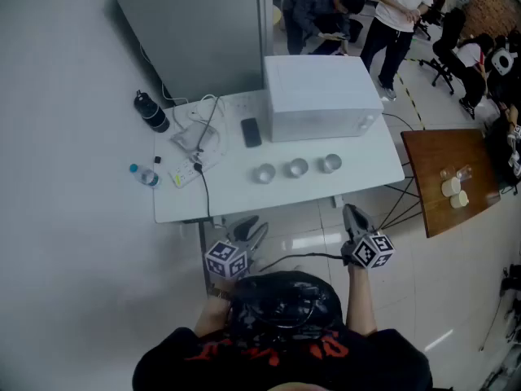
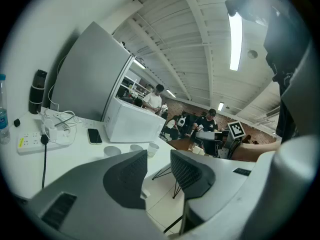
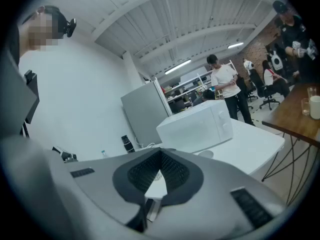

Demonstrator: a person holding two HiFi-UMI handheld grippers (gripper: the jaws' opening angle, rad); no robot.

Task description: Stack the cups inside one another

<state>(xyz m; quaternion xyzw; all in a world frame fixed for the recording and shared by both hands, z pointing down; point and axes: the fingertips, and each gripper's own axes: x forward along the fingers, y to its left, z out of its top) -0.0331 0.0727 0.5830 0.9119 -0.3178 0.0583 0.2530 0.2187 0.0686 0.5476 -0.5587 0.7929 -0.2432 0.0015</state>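
Three small cups stand in a row near the front edge of the white table [image 1: 366, 169]: left cup [image 1: 264, 173], middle cup [image 1: 297, 168], right cup [image 1: 330, 163]. The left gripper view shows them just past the jaws as the near cup [image 2: 112, 151], the middle cup [image 2: 136, 147] and the far cup [image 2: 153, 149]. My left gripper [image 1: 254, 228] [image 2: 159, 156] hangs in front of the table, below its edge, with a narrow empty gap between the jaws. My right gripper [image 1: 352, 212] [image 3: 160, 156] is also short of the table, its jaws shut and empty.
A white microwave [image 1: 321, 96] stands behind the cups. A phone [image 1: 251, 132], a power strip with cables [image 1: 191, 157], a black bottle [image 1: 151, 111] and a water bottle [image 1: 146, 175] lie on the table's left. A wooden table [image 1: 431, 194] stands at the right; people stand beyond.
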